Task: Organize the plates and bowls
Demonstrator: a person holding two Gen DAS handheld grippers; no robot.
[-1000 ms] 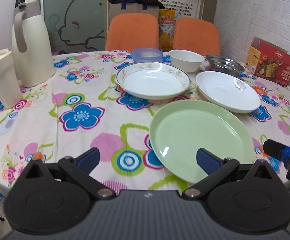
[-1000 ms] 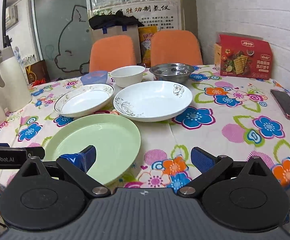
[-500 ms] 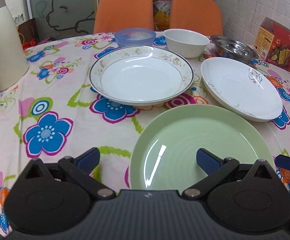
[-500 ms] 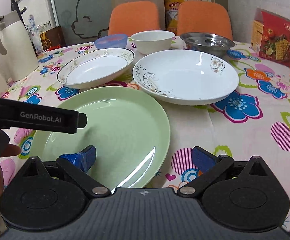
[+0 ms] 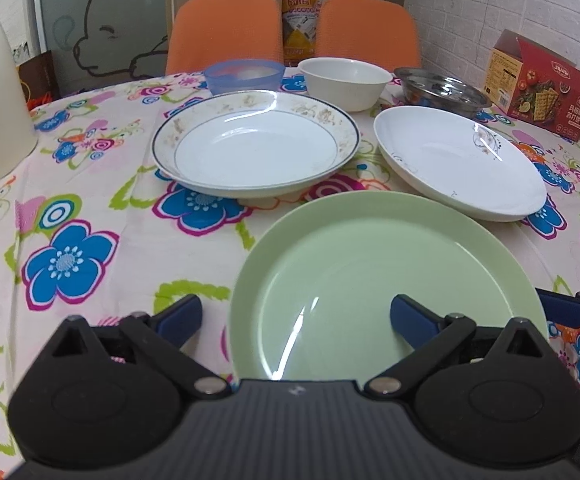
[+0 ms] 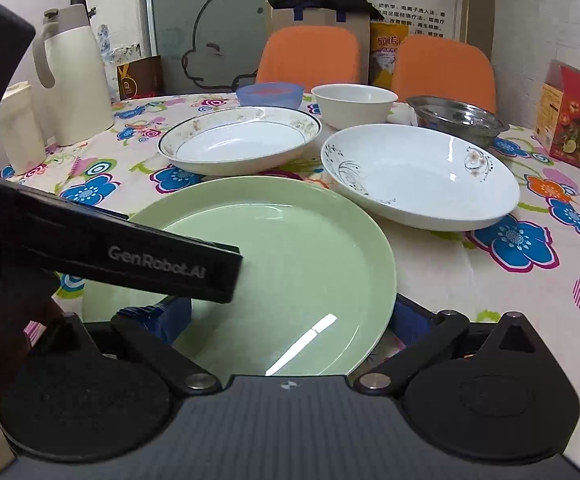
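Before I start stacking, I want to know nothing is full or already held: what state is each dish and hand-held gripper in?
Round green plate: empty, flat on the table.
Gold-rimmed white plate: empty.
White plate with floral print: empty.
White ceramic bowl: upright.
Blue plastic bowl: upright.
Steel bowl: upright.
Left hand-held gripper: open.
Right hand-held gripper: open.

Over the last second both grippers have come forward and down toward the green plate (image 5: pixel 386 280); the left gripper (image 5: pixel 294 316) now has its right jaw over the plate's inside and its left jaw over the desk (image 5: pixel 90 208) beside the rim; the right gripper (image 6: pixel 290 320) now straddles the plate's near edge, jaws wide apart; the left gripper's body (image 6: pixel 130 252) now reaches across the plate in the right wrist view.
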